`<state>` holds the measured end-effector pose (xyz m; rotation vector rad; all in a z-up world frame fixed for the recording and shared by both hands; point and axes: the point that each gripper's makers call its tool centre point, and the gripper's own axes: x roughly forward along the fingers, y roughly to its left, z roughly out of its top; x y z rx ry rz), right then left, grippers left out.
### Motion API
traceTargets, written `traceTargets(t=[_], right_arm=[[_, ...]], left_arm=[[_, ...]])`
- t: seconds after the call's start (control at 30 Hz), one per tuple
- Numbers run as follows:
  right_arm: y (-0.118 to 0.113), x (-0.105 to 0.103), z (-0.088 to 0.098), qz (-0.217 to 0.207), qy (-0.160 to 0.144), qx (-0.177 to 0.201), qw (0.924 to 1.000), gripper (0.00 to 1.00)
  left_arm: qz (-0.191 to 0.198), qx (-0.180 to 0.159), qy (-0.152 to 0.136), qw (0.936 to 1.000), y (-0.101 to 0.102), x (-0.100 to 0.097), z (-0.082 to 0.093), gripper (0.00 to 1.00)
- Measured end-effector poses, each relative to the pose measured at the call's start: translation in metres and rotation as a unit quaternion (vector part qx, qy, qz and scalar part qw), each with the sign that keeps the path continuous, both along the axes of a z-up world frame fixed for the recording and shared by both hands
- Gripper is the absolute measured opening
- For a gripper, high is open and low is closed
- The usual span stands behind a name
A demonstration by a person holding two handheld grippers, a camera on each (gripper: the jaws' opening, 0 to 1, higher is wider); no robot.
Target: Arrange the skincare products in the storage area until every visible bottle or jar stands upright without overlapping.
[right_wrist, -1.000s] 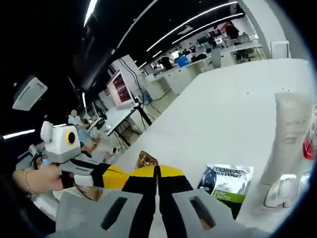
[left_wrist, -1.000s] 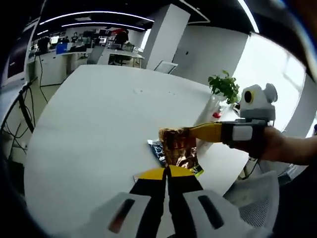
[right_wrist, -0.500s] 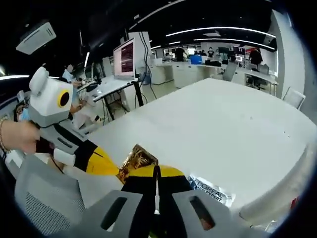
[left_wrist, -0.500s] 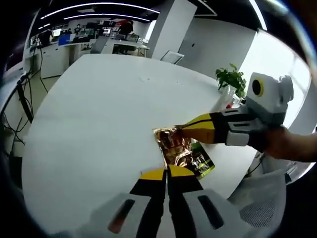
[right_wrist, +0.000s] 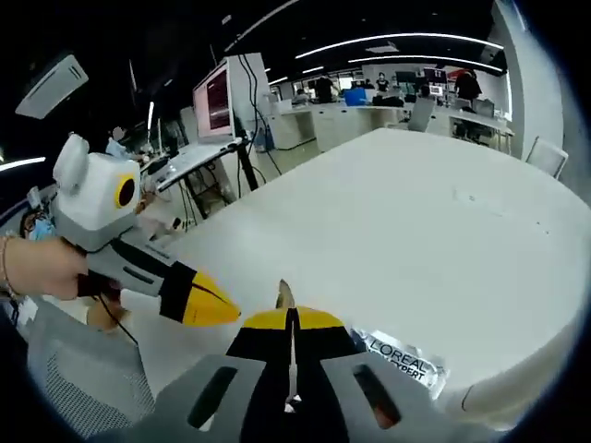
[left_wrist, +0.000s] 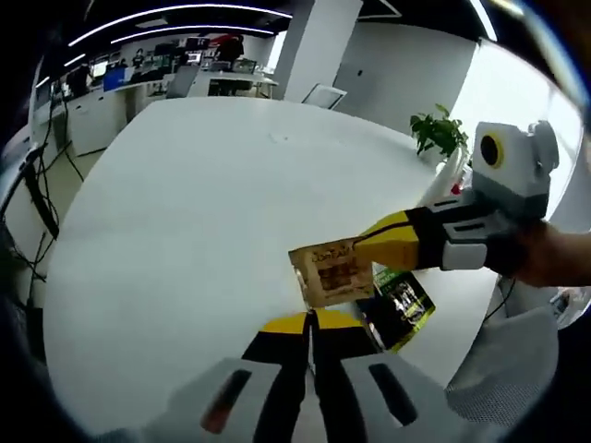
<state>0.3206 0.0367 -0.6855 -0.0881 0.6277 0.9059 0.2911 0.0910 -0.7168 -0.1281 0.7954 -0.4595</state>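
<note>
A gold foil sachet (left_wrist: 332, 274) hangs above the white table (left_wrist: 185, 203), its printed face toward the left gripper view. My right gripper (left_wrist: 355, 251) comes in from the right and is shut on the sachet's upper right edge. In the right gripper view the sachet (right_wrist: 283, 295) shows edge-on between that gripper's (right_wrist: 291, 318) shut jaws. My left gripper (left_wrist: 311, 320) is shut with nothing in it, just below the sachet; it (right_wrist: 231, 312) sits a little left of the sachet, apart from it. A dark L'Oreal sachet (left_wrist: 402, 305) (right_wrist: 397, 355) lies flat on the table.
A potted plant (left_wrist: 439, 134) stands at the table's far right, with a white tube (left_wrist: 445, 177) beside it. A person's hand (right_wrist: 42, 268) holds the left gripper. Mesh chairs (right_wrist: 83, 388) stand by the near edge. Desks and monitors (right_wrist: 217, 97) lie beyond the table (right_wrist: 416, 231).
The left gripper has come away from the gold sachet, which the right gripper now holds alone. The sachet has flattened and turned, edge-on in the right gripper view.
</note>
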Motion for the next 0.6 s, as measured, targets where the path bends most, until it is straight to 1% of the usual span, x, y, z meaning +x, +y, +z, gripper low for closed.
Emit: traceTargets(t=[0.03, 0.07, 0.1, 0.13, 0.2, 0.23, 0.37, 0.43, 0.5, 0.53, 0.6], right_arm=[[-0.001, 0.001, 0.002, -0.004, 0.001, 0.006, 1.0, 0.01], [-0.001, 0.001, 0.003, -0.005, 0.001, 0.008, 1.0, 0.01], [-0.001, 0.004, 0.005, -0.009, 0.004, 0.016, 0.9998, 0.01], [-0.001, 0.004, 0.005, -0.01, 0.005, 0.018, 0.9998, 0.01], [-0.001, 0.006, 0.01, -0.018, 0.01, 0.029, 0.9994, 0.01], [-0.002, 0.006, 0.011, -0.019, 0.011, 0.033, 0.9992, 0.01], [-0.003, 0.006, 0.02, -0.033, 0.022, 0.058, 0.9975, 0.01], [-0.003, 0.006, 0.023, -0.039, 0.027, 0.071, 0.9964, 0.01], [-0.004, 0.006, 0.026, -0.042, 0.027, 0.076, 0.9959, 0.01], [-0.003, 0.006, 0.027, -0.043, 0.029, 0.078, 0.9956, 0.01], [-0.004, 0.005, 0.03, -0.045, 0.03, 0.082, 0.9952, 0.01]], left_arm=[[0.011, -0.022, -0.002, 0.9997, 0.0, 0.004, -0.001, 0.05], [0.013, -0.024, -0.003, 0.9996, 0.003, 0.006, -0.001, 0.05], [0.01, -0.029, -0.005, 0.9995, 0.003, 0.005, 0.0, 0.07], [0.01, -0.033, -0.004, 0.9994, 0.002, 0.005, 0.0, 0.11], [0.017, -0.062, -0.002, 0.9979, -0.001, 0.006, 0.001, 0.23], [0.021, -0.069, -0.001, 0.9974, 0.0, 0.006, 0.0, 0.24], [0.03, -0.102, 0.01, 0.9943, 0.002, 0.008, -0.006, 0.24], [0.043, -0.152, 0.019, 0.9872, -0.007, 0.008, -0.003, 0.24], [0.063, -0.201, 0.02, 0.9774, -0.011, 0.009, 0.003, 0.23], [0.066, -0.202, 0.018, 0.977, -0.01, 0.009, 0.004, 0.23], [0.068, -0.228, 0.019, 0.971, -0.013, 0.009, 0.007, 0.2]])
